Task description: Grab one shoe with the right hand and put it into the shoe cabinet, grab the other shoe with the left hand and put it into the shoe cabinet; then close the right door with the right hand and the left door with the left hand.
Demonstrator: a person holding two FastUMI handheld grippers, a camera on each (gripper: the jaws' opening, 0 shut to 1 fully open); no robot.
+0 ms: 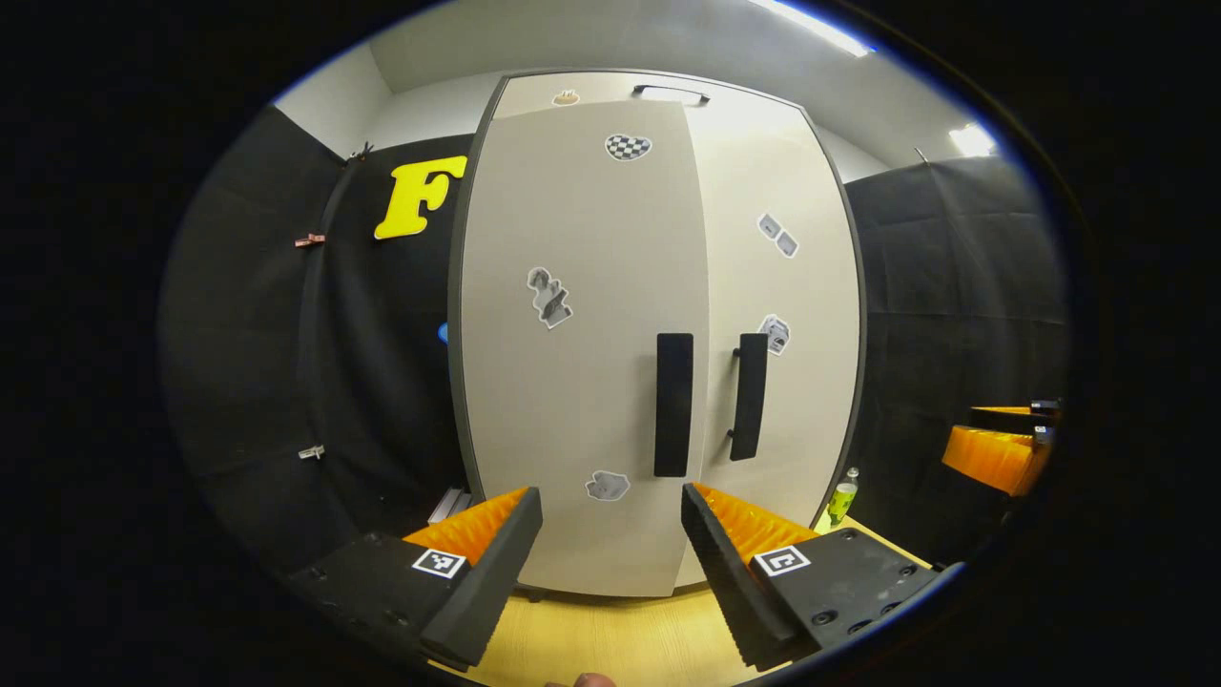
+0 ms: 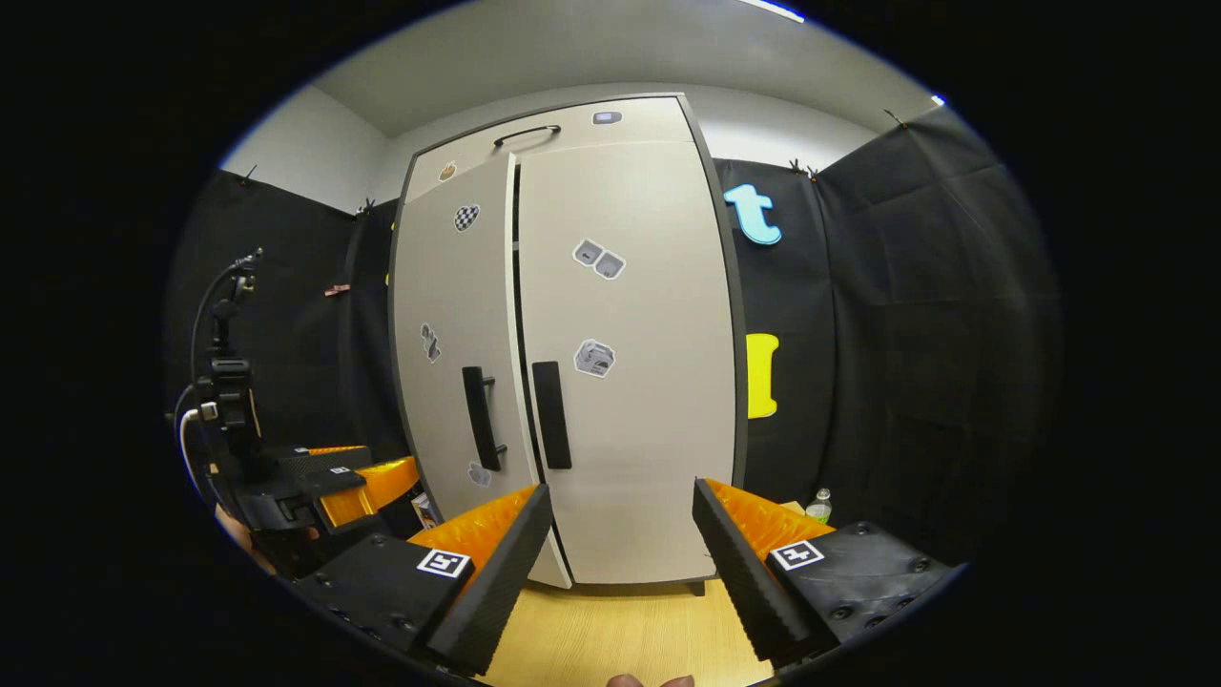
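Observation:
The tall beige shoe cabinet (image 1: 572, 382) stands right in front of me, with stickers on its doors. Its left door (image 2: 448, 401) sits slightly proud of the right door (image 2: 639, 429), and a thin dark gap runs between them. Each door has a black vertical handle: the left handle (image 1: 673, 405) and the right handle (image 1: 749, 396). My left gripper (image 1: 610, 563) is open and empty, a short way in front of the left door's lower part. My right gripper (image 2: 620, 563) is open and empty before the right door. The left gripper (image 2: 324, 487) is held by a hand at lower left in the right gripper view.
A light wooden surface (image 1: 610, 639) runs up to the cabinet's foot. A small green bottle (image 1: 843, 496) stands at the cabinet's right corner. Black cloth walls close in on both sides. The other gripper (image 1: 997, 448) hangs at the far right.

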